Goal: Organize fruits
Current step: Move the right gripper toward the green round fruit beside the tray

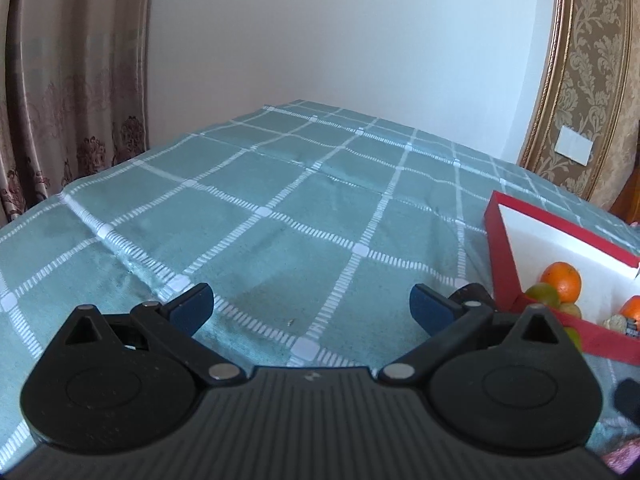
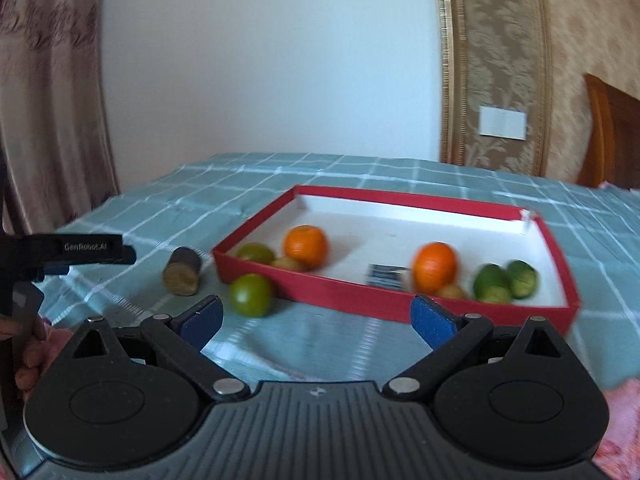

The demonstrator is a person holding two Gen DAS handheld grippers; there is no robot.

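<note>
A red tray (image 2: 360, 300) with a white inside lies on the green checked cloth. It holds two oranges (image 2: 306, 245) (image 2: 435, 267), several green fruits (image 2: 505, 282) and small brownish ones. One green fruit (image 2: 251, 295) and a brown kiwi-like fruit (image 2: 182, 271) lie on the cloth left of the tray. My right gripper (image 2: 316, 318) is open, empty, in front of the tray's near wall. My left gripper (image 1: 310, 308) is open and empty over bare cloth, with the tray's corner (image 1: 500, 248) and an orange (image 1: 562, 280) at its right.
The checked cloth (image 1: 280, 208) stretches far and left, ending at a white wall and a curtain (image 1: 68, 80). In the right wrist view the left gripper's black body (image 2: 80, 254) and a hand (image 2: 28, 360) show at the left edge. A dark card (image 2: 384, 274) lies in the tray.
</note>
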